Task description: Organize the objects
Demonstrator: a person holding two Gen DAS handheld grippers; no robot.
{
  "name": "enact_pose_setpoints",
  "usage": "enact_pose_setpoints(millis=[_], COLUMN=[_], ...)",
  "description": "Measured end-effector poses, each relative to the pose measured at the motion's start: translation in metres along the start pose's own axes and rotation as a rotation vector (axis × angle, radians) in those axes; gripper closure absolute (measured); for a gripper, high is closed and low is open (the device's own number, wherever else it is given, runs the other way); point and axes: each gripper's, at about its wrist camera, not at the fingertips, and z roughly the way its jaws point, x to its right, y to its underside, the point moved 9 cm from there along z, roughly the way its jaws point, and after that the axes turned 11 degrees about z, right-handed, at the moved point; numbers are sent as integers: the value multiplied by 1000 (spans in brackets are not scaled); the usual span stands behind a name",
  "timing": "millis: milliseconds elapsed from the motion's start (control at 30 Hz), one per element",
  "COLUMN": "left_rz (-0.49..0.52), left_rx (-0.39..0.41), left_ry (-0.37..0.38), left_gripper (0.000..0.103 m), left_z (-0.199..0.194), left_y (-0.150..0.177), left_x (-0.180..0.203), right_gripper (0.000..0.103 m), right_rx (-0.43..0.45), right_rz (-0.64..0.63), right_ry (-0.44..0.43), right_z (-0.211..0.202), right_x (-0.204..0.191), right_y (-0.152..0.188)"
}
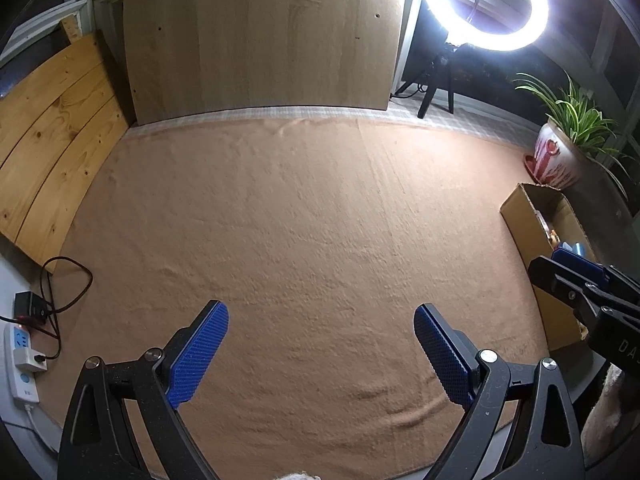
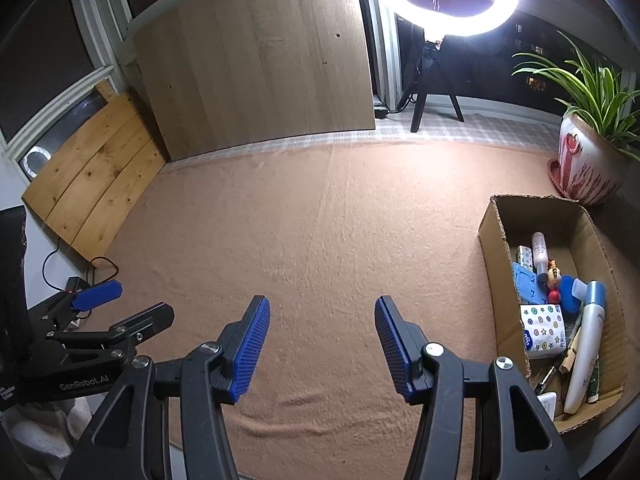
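**Two empty grippers over a bare cloth, the box full at the right**

Both grippers hang side by side above the tan cloth (image 1: 304, 240), each tipped forward and down toward it, neither touching it. The left gripper (image 1: 321, 334) has its blue pads (image 1: 198, 354) spread wide with only cloth showing between them. The right gripper (image 2: 322, 330) stands with its jaws apart too, somewhat narrower, and nothing sits between them either. From the right wrist view the left gripper shows at the lower left edge, level with its neighbour and close beside it; from the left wrist view the right one pokes in at the far right edge, in front of the box.

The cardboard box (image 2: 490, 240) lies on the cloth at the right, open at the top. The objects are inside it: a white tube (image 2: 586, 356) leaning along the near right, a dotted tissue pack (image 2: 544, 330), a small bottle (image 2: 539, 248), a blue bottle (image 2: 570, 288) and other bits I cannot make out. The cloth in front of the grippers carries only wrinkles.

Behind, a potted plant (image 2: 588, 168) stands just beyond the box, a ring light (image 2: 440, 20) glares on its tripod, and a wood board (image 2: 256, 64) leans upright. A power strip (image 1: 22, 364) lies at the far left.
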Motion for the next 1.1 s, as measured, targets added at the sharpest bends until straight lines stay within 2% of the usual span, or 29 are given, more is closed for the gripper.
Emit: enact_pose_setpoints(millis=[567, 1100], left_rz=[-9, -15], left_rx=[3, 3], left_ry=[-51, -46], left_gripper=[7, 7], left_z=[4, 2], left_y=[-7, -3], left_x=[-19, -17], right_gripper=[52, 52], right_rx=[-1, 31], right_rz=[-23, -8], right_ry=[34, 71], right_z=[10, -1], right_x=[-6, 2], right_y=[-3, -4])
